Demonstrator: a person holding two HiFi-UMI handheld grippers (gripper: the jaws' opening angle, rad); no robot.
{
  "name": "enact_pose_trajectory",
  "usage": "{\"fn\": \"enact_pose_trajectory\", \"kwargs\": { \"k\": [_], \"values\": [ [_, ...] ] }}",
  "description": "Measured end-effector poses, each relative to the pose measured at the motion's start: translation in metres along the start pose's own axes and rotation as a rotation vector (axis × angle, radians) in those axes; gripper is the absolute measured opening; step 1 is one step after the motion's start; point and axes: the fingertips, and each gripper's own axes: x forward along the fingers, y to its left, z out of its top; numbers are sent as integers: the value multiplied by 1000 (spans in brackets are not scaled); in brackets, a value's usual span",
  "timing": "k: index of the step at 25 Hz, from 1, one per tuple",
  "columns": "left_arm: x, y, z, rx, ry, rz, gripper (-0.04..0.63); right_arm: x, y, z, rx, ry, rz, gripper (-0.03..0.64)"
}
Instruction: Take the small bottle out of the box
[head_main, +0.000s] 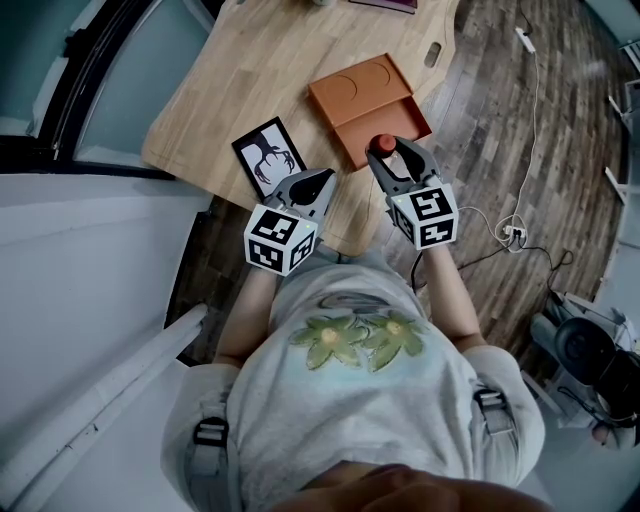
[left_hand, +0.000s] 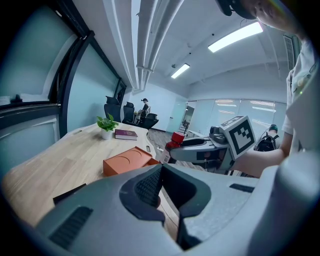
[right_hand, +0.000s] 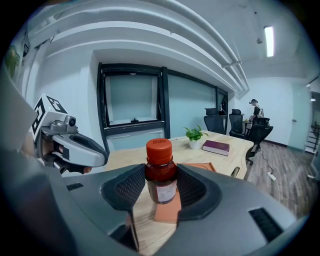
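A person stands at a wooden table (head_main: 225, 70) with a gripper in each hand. The right gripper (right_hand: 161, 189) is clamped on a small amber bottle (right_hand: 161, 170) with a red cap, held above the near end of the open orange box (head_main: 362, 98). The left gripper (left_hand: 162, 189) is closed and empty. The bottle looks lifted clear, so the task seems nearly done.

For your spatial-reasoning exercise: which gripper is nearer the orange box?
Right. The right gripper, shut on the bottle, is at the near edge of the box; the left gripper sits apart, by the black card.
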Motion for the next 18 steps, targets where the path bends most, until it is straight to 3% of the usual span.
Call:
{"fn": "enact_pose_trajectory", "kwargs": {
  "k": [18],
  "values": [
    [0,-2,-1,2,3,-8,6,-4,6,4,-9,-10,6,193]
  ]
}}
